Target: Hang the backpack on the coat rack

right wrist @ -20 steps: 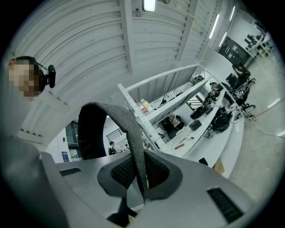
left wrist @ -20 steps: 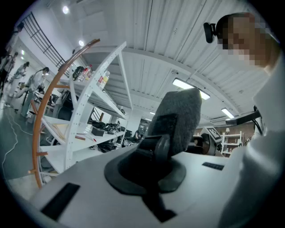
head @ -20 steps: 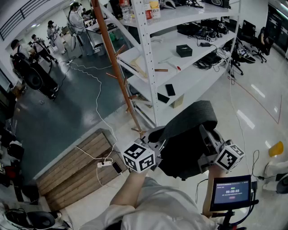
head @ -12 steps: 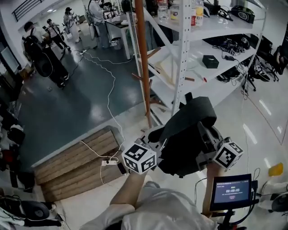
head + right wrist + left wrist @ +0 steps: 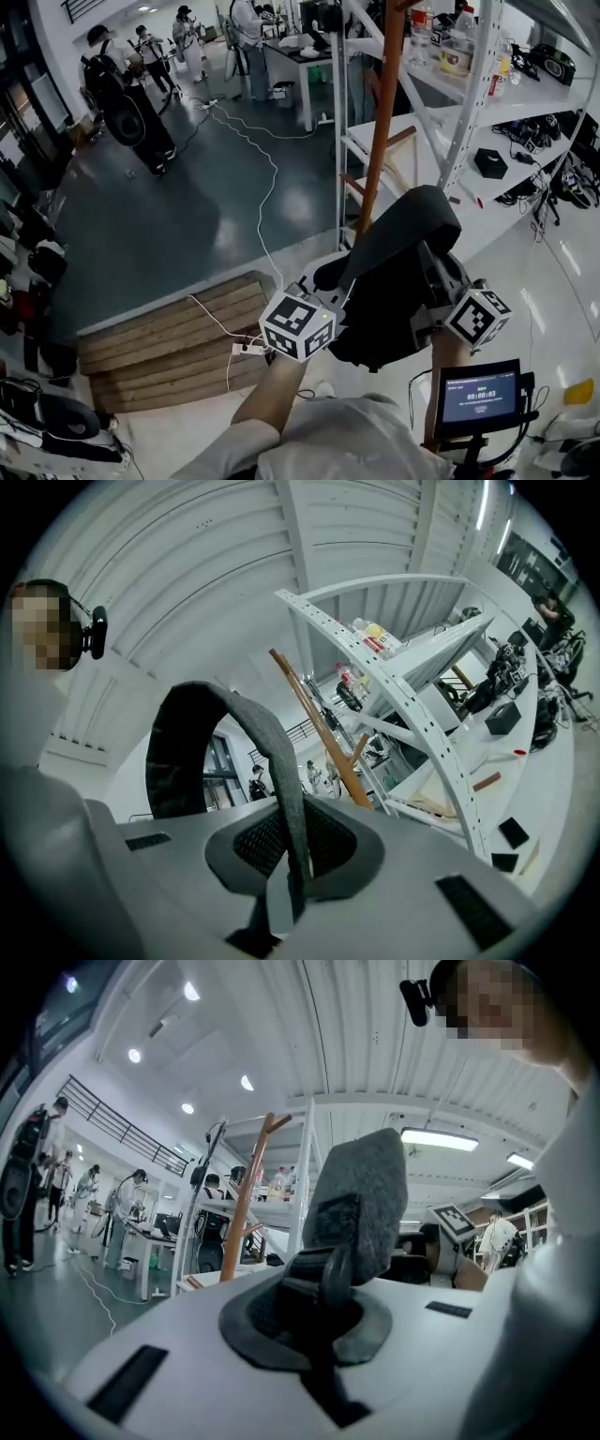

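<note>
A dark grey backpack (image 5: 398,281) hangs in front of me between both grippers. My left gripper (image 5: 323,291) is shut on its black top handle (image 5: 328,1274), with a grey padded strap (image 5: 361,1199) rising behind the jaws. Over on the other side, my right gripper (image 5: 433,281) is shut on a thin grey strap loop (image 5: 272,752) that arches up to the left. The wooden coat rack (image 5: 380,131) stands just beyond the backpack, against the shelving; its pole (image 5: 246,1199) with side pegs shows ahead in the left gripper view and its pole (image 5: 319,728) in the right gripper view.
White metal shelving (image 5: 487,103) loaded with boxes and cables stands right behind the rack. A wooden platform (image 5: 159,328) with a power strip (image 5: 248,349) and a white cable lies at the lower left. People (image 5: 187,37) stand far off. A small screen (image 5: 480,398) sits at my lower right.
The view has swung and moved in: the coat rack and shelving have shifted right and now stand directly behind the backpack. Both grippers keep the same hold on the backpack.
</note>
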Available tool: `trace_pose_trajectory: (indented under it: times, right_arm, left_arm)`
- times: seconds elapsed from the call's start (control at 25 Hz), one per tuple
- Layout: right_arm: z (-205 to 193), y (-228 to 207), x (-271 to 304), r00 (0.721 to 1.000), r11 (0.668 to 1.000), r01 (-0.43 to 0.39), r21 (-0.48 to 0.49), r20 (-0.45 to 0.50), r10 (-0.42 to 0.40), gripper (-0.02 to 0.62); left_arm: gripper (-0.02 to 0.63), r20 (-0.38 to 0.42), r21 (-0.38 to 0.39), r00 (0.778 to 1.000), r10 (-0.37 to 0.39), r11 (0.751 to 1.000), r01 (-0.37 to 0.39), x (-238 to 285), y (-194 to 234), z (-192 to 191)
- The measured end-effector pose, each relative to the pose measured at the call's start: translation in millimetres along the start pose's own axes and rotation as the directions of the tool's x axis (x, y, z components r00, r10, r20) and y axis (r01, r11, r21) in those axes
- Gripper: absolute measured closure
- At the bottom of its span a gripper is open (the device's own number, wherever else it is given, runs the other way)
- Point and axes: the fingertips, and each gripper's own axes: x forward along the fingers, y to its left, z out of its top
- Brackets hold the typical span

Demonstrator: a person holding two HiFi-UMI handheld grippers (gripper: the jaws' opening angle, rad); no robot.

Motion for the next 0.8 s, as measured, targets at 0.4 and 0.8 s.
trace_pose_trajectory:
  times: [0.4, 0.8]
  right_arm:
    - [100, 38, 52, 0.996, 0.966, 0.080, -0.244, 0.066, -0.066, 0.557]
    - [224, 47, 83, 0.951, 0.835, 0.284, -0.471, 0.249, -0.183, 0.557]
  left_arm:
    - [0.601, 0.073, 0.209, 0.997, 0.040, 0.976, -0.055, 38, 19, 104]
    - [0.601, 0.105, 0.216, 0.994, -0.042, 0.976, 0.018, 119, 27, 213]
